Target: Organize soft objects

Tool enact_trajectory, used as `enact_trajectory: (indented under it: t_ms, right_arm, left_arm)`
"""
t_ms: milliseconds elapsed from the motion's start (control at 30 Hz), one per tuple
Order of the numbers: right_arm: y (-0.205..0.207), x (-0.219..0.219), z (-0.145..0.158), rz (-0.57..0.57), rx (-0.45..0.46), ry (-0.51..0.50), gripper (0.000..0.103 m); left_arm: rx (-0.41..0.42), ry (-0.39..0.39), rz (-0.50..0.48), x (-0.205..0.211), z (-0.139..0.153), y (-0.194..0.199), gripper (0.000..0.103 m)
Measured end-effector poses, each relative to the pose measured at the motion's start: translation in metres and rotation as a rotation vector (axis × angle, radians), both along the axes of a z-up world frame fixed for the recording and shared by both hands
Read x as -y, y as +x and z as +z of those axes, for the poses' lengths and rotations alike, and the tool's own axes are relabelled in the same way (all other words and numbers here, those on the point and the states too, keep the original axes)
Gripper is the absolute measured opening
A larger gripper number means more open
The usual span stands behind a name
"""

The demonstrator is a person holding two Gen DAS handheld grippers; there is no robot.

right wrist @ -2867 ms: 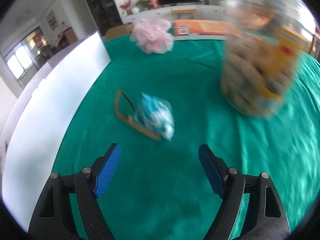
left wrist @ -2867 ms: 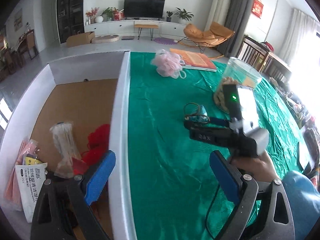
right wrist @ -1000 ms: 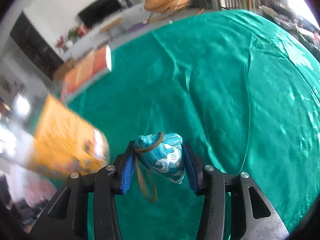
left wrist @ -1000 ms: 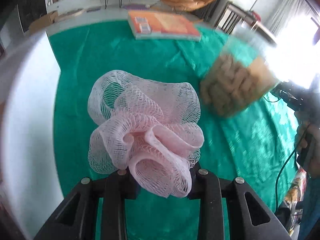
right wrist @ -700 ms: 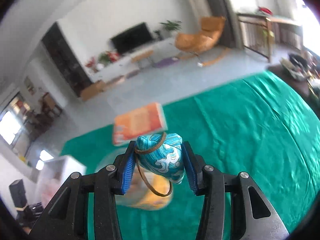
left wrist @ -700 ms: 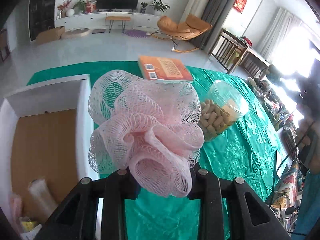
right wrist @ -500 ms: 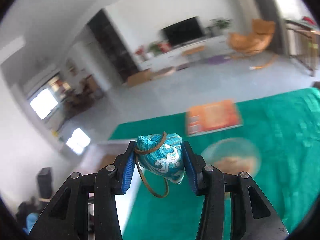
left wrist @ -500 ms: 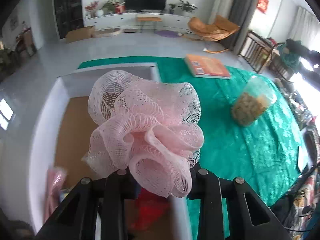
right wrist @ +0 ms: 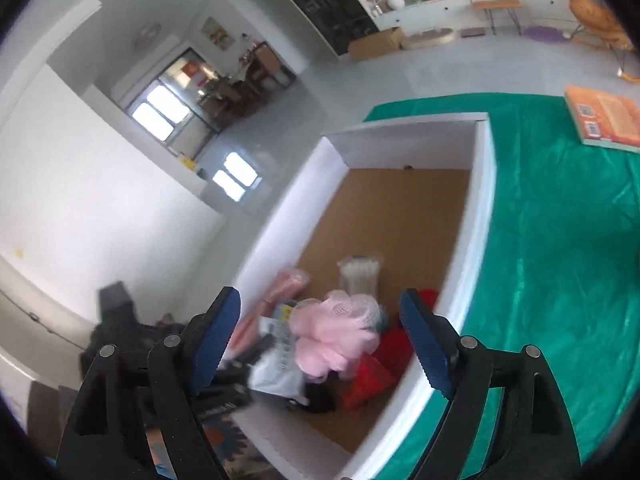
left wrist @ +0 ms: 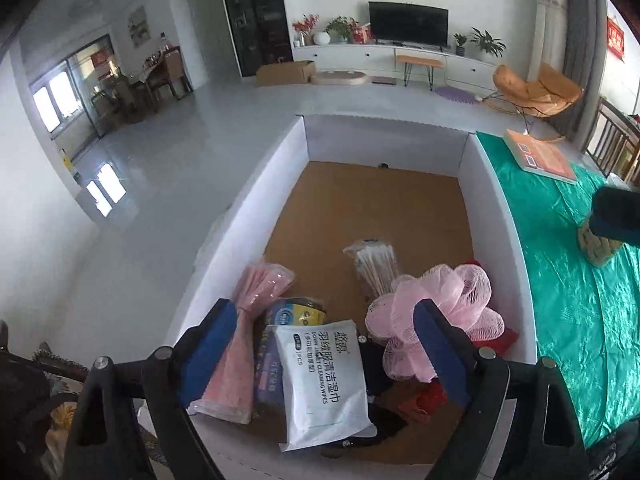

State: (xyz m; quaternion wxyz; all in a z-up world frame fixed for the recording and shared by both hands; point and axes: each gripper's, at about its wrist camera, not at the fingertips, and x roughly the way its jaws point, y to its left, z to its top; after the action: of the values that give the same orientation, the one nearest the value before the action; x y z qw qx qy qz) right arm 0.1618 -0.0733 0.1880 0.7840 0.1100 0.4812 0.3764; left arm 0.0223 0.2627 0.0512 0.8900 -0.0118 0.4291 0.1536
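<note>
A white-walled box (left wrist: 492, 184) with a brown floor stands at the left of the green table. The pink mesh bath puff (left wrist: 436, 312) lies inside it near the front right, also seen in the right wrist view (right wrist: 336, 336). My left gripper (left wrist: 324, 356) is open and empty above the box's near end. My right gripper (right wrist: 320, 340) is open and empty above the box. A blue-grey bit (right wrist: 382, 318) shows by the puff; I cannot tell if it is the blue pouch.
In the box lie a white wipes pack (left wrist: 324, 376), a pink packet (left wrist: 244, 344), a clear packet of swabs (left wrist: 374, 268) and red cloth (right wrist: 372, 376). An orange book (left wrist: 540, 156) and a snack jar (left wrist: 598, 244) are on the green cloth.
Both grippers carried their loads over the box and opened. The pink puff now lies in the box. The blue pouch has left the right gripper.
</note>
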Motion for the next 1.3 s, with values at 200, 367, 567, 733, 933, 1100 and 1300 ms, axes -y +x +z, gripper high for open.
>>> enact_trajectory:
  t_ms: [200,367,567,733,933,1100,1300]
  right_arm:
    - [-0.023,0.001,-0.003,0.007,0.108,-0.24,0.085]
    - [-0.041,-0.007,-0.008,0.046,0.158,-0.355,0.085]
    - [-0.058,-0.028,-0.014,0.095,0.193,-0.451,0.084]
    - [-0.069,-0.039,-0.016,0.124,0.206,-0.489,0.084]
    - [-0.074,-0.044,-0.022,0.138,0.222,-0.524,0.084]
    - [-0.073,-0.042,-0.027,0.136,0.21,-0.533,0.084]
    - [-0.074,-0.044,-0.028,0.143,0.211,-0.538,0.084]
  left_arm:
    - [0.035,-0.026,0.132,0.001,0.02,-0.016,0.09]
    - [0.068,-0.016,0.172,-0.002,0.032,-0.025,0.09]
    - [0.043,0.07,0.198,0.0,0.031,-0.03,0.09]
    - [0.023,0.059,0.205,-0.003,0.025,-0.032,0.09]
    - [0.001,0.047,0.204,-0.004,0.019,-0.029,0.09]
    - [-0.002,0.042,0.203,-0.003,0.018,-0.028,0.09]
    - [-0.013,0.041,0.201,-0.003,0.014,-0.026,0.09]
